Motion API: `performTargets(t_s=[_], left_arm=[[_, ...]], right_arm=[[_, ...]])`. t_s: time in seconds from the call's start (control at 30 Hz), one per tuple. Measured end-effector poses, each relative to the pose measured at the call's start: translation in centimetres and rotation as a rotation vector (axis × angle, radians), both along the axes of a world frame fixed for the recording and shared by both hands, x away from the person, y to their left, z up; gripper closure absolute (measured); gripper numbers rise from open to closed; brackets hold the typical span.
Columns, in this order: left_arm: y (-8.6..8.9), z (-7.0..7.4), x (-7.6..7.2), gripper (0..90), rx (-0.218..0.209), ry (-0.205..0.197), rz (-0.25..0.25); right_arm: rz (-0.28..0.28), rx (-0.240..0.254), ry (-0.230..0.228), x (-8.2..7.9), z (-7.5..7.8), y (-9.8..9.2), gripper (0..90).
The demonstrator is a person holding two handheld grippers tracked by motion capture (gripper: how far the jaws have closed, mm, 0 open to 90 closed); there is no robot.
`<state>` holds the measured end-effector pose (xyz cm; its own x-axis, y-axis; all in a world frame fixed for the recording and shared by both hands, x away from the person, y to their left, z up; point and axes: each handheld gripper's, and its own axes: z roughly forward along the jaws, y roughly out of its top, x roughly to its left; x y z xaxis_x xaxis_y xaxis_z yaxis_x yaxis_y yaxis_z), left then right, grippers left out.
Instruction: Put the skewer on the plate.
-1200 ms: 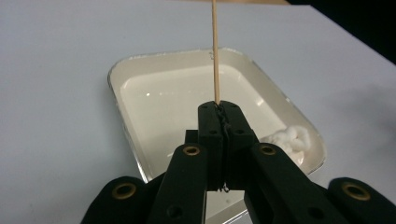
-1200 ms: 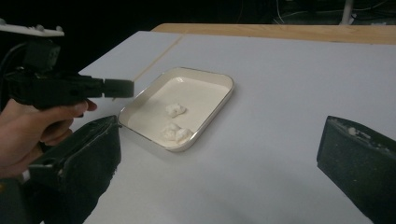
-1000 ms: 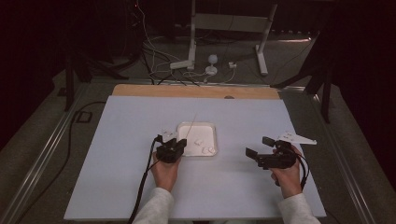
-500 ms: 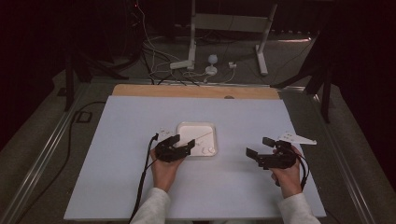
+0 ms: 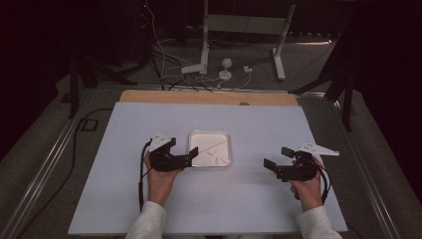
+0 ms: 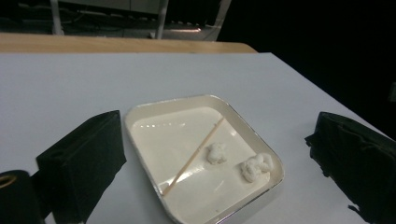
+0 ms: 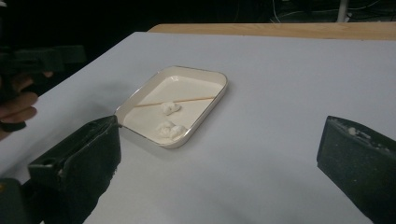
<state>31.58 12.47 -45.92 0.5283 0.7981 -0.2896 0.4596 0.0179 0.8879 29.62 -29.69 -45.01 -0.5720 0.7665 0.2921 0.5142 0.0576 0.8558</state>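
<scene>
Two white lumps (image 6: 233,161) and a thin wooden skewer (image 6: 194,156) lie in the white tray (image 5: 191,149) mid-table, apparently just deposited, since left gripper (image 5: 188,158), jaws just opened and empty, hovers beside it, while right gripper (image 5: 272,160) idles released.

A table (image 5: 149,209) covered by a pale, bluish-white sheet carries everything here; along its far edge a bare strip of light wood (image 5: 209,97) stays uncovered. Metal rails run down both long sides of the table. Near the middle of the sheet, a little toward the person's left, lies a shallow white tray (image 5: 199,137) with rounded corners and a raised rim, flat on the surface. Inside the tray a thin wooden stick (image 6: 196,154) lies at a slant, and beside it sit two small white lumps (image 6: 217,153), perhaps dough or cream, though the views are too soft to tell which
</scene>
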Motion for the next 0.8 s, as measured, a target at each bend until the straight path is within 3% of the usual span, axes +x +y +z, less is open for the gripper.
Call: performTargets(t_s=[0.27,0.57,0.8], left_arm=[[2.9,0.9,-1.7,1.0,0.042,-0.094,0.005],[6.4,0.4,-3.9,1.0,0.065,-0.135,0.004],[8.0,0.1,-4.9,1.0,0.082,-0.176,0.018]], right_arm=[[-0.005,-0.014,-0.023,-0.5,0.1,-0.2,0.0],[-0.005,-0.021,-0.055,-1.3,-0.3,-0.5,0.0],[-0.007,-0.045,-0.087,-2.0,-0.7,-0.5,0.0]])
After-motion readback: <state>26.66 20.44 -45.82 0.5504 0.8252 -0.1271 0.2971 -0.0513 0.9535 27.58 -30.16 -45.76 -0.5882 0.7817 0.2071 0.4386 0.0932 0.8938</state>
